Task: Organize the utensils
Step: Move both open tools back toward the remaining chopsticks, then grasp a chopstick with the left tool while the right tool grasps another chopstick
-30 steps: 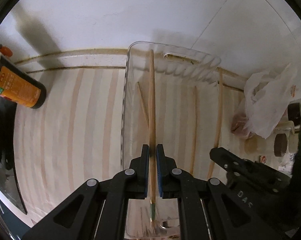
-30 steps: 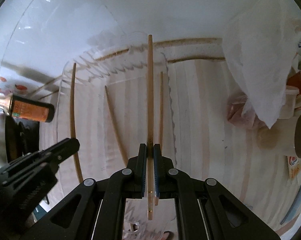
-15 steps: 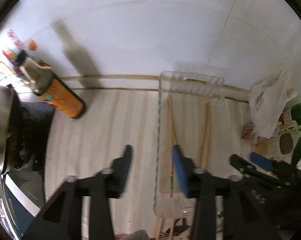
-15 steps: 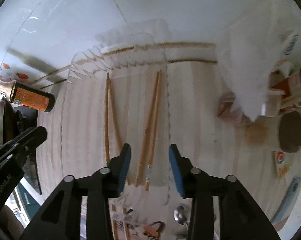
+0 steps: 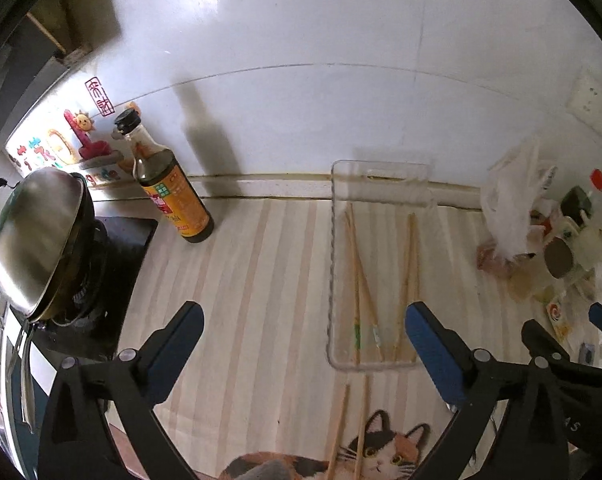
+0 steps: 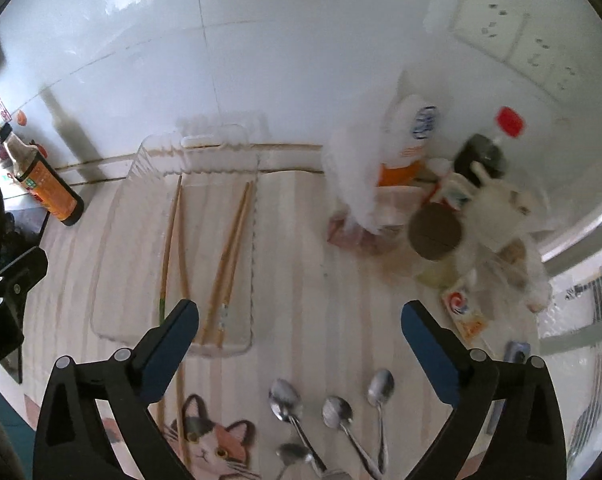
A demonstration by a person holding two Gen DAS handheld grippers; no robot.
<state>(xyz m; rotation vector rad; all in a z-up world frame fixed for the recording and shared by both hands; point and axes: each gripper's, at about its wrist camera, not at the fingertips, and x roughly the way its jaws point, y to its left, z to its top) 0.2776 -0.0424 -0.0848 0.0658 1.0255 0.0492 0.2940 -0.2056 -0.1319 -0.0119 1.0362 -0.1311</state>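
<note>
A clear plastic tray lies on the striped counter against the wall. In it lie two pairs of wooden chopsticks. My left gripper hangs above the counter, left of the tray's near end. Its jaws are opening wide with nothing between them. My right gripper hovers beside the tray's near right corner, its jaws also opening and bare. Two loose chopsticks lie in front of the tray. Several metal spoons lie below the right gripper.
A soy sauce bottle stands by a lidded wok on the stove at left. A white plastic bag, bottles and a jar crowd the right. A cat-print mat lies at the near edge.
Both grippers were shut on a chopstick over the tray. They have let go, spread wide and drawn back and up. The chopsticks now lie in the tray.
</note>
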